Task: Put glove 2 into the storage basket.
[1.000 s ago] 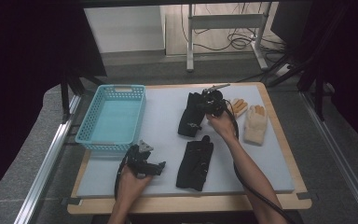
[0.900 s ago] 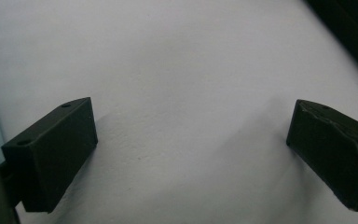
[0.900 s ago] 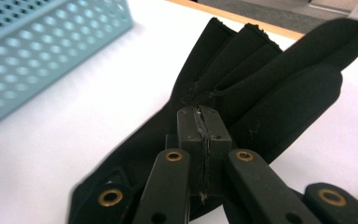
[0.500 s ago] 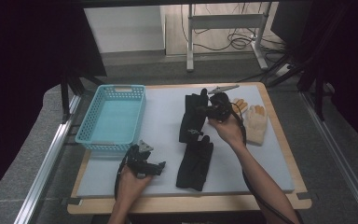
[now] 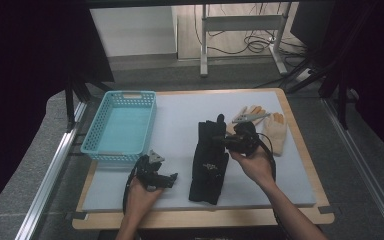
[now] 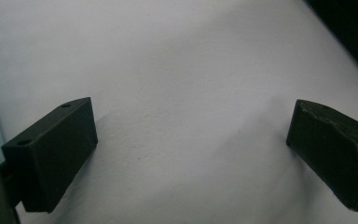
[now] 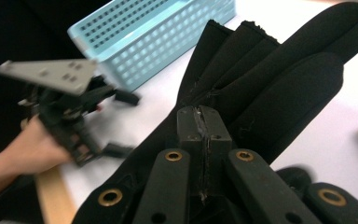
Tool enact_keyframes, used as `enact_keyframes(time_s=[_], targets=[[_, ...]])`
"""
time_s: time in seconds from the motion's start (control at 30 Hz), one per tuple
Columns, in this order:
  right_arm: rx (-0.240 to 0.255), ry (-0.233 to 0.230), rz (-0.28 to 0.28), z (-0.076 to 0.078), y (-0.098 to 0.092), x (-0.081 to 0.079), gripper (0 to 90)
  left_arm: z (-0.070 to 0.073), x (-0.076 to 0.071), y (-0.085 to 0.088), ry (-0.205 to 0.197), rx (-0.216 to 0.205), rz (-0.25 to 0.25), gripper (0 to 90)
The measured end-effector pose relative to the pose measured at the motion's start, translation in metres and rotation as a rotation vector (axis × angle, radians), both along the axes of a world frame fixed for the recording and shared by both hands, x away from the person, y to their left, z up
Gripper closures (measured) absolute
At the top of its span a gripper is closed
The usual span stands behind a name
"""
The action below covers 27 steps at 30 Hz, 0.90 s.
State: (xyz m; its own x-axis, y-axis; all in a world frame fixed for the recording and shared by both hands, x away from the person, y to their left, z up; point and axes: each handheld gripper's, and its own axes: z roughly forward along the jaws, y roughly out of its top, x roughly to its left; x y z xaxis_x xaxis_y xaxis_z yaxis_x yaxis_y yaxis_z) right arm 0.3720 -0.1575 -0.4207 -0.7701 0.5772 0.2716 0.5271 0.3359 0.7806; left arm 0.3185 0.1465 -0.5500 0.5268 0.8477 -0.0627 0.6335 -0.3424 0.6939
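1. High view: black glove (image 5: pixel 209 150) lies mid-mat, over a second black glove (image 5: pixel 205 186)
2. Right gripper (image 5: pixel 228 142) pinches its edge, jaws closed on it; forearm angles in from bottom right
3. Left gripper (image 5: pixel 169 179) rests near the basket (image 5: pixel 122 152), jaws apart, gripping nothing

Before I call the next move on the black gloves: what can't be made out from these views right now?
- High view: the right gripper overlaps the black gloves; too small and dark to separate the two gloves.
- Right gripper view: jaws shut against a glove; any pinched fabric is hidden by the jaws.
- Right gripper view: the left gripper is motion-blurred.
- High view: the tan gloves are partly hidden by the right gripper.
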Motion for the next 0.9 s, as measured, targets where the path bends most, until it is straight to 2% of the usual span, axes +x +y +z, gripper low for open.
enact_keyframes(time_s=[0.03, 0.07, 0.13, 0.2, 0.23, 0.27, 0.3, 0.43, 0.57, 0.6, 0.63, 0.7, 0.73, 0.77, 0.8, 0.83, 0.9], targets=[[0.0, 0.0, 0.0, 0.0, 0.0, 0.0, 88.0, 0.0, 0.0, 0.0, 0.0, 0.0, 0.0, 2.1], [0.003, 0.015, 0.011, -0.006, 0.0, -0.01, 88.0, 0.0, 0.0, 0.0, -0.001, -0.002, 0.0, 2.0], [0.0, 0.039, 0.014, -0.015, 0.001, -0.018, 88.0, 0.0, 0.0, 0.0, -0.001, 0.0, 0.001, 2.0], [0.002, 0.051, 0.015, -0.021, 0.0, -0.021, 88.0, 0.0, 0.0, 0.0, 0.0, -0.002, 0.003, 2.1], [0.012, 0.073, 0.004, -0.03, -0.003, -0.024, 88.0, 0.0, 0.0, 0.0, -0.003, 0.002, 0.001, 2.1], [0.012, 0.073, 0.004, -0.03, -0.003, -0.024, 88.0, 0.0, 0.0, 0.0, -0.003, 0.002, 0.001, 2.1], [0.016, 0.086, -0.021, -0.04, -0.007, -0.024, 88.0, 0.0, 0.0, 0.0, 0.0, 0.001, 0.001, 2.1], [-0.01, 0.092, -0.053, -0.06, -0.012, -0.021, 87.8, 0.0, 0.0, 0.0, -0.001, 0.0, 0.002, 2.0], [-0.063, 0.056, -0.069, -0.075, -0.01, -0.023, 86.7, 0.0, 0.0, 0.0, 0.001, 0.005, -0.002, 2.1], [-0.063, 0.056, -0.069, -0.075, -0.01, -0.023, 86.7, 0.0, 0.0, 0.0, 0.001, 0.005, -0.002, 2.1], [-0.096, 0.022, -0.079, -0.081, -0.006, -0.025, 85.0, 0.0, 0.0, 0.0, 0.0, 0.005, -0.002, 2.1], [-0.122, 0.006, -0.069, -0.088, -0.002, -0.026, 75.7, 0.0, 0.0, 0.0, 0.0, 0.004, -0.002, 2.1], [-0.122, 0.006, -0.069, -0.088, -0.002, -0.026, 75.7, 0.0, 0.0, 0.0, 0.0, 0.004, -0.002, 2.1], [-0.154, -0.016, -0.055, -0.091, 0.003, -0.026, 64.5, 0.0, 0.0, 0.0, 0.0, 0.005, -0.002, 2.0], [-0.154, -0.016, -0.055, -0.091, 0.003, -0.026, 64.5, 0.0, 0.0, 0.0, 0.0, 0.005, -0.002, 2.0], [-0.177, -0.049, -0.049, -0.089, 0.004, -0.026, 59.1, 0.0, 0.0, 0.0, 0.0, 0.005, -0.002, 2.1], [-0.189, -0.077, -0.051, -0.084, 0.002, -0.025, 56.2, 0.0, 0.0, 0.0, -0.001, 0.0, 0.002, 2.1]])
